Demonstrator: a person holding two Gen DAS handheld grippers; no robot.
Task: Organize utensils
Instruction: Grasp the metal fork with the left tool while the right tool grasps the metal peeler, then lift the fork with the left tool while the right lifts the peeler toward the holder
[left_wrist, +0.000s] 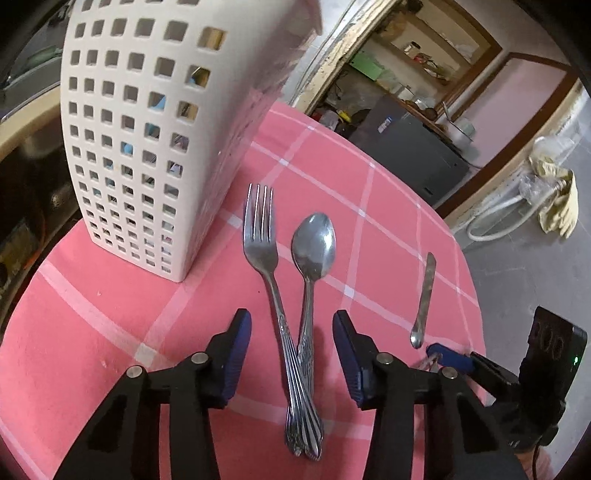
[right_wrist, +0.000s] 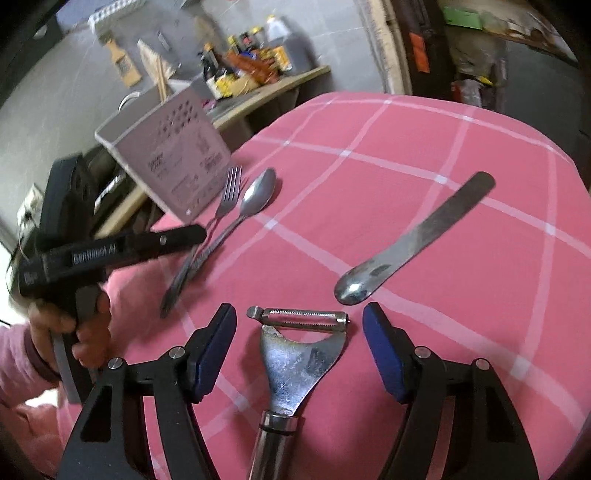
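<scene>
Nearest the right gripper (right_wrist: 299, 354): jaws apart, straddling the peeler (right_wrist: 295, 354) without pressing it, blade head pointing away, steel handle running back under the camera. Judged stiff, fairly heavy for its size and slick on the polished tube; best taken across the flat neck just behind the blade, away from the toothed edge. Just beyond the peeler, a flat metal spatula-like tool (right_wrist: 413, 240) lying aslant on the pink checked cloth (right_wrist: 406, 129), thin and probably hard to lift off the fabric. On the other side, left gripper (left_wrist: 291, 350) likewise parted, both blue pads clear of the fork (left_wrist: 266, 266) and spoon (left_wrist: 312, 258), whose handles cross and touch between the fingers. Both light, rigid and slippery; crossed stems likely to roll against each other, so a hold low on the ornate handles, where they overlap, seems soundest. Both tools pitched steeply down toward the cloth; in the right view, a hand (right_wrist: 70, 328) in a pink sleeve wrapped round the left tool's grip. Farthest, the white perforated holder (left_wrist: 147, 147) standing upright just beside the fork tines, apparently the place for all of it.
</scene>
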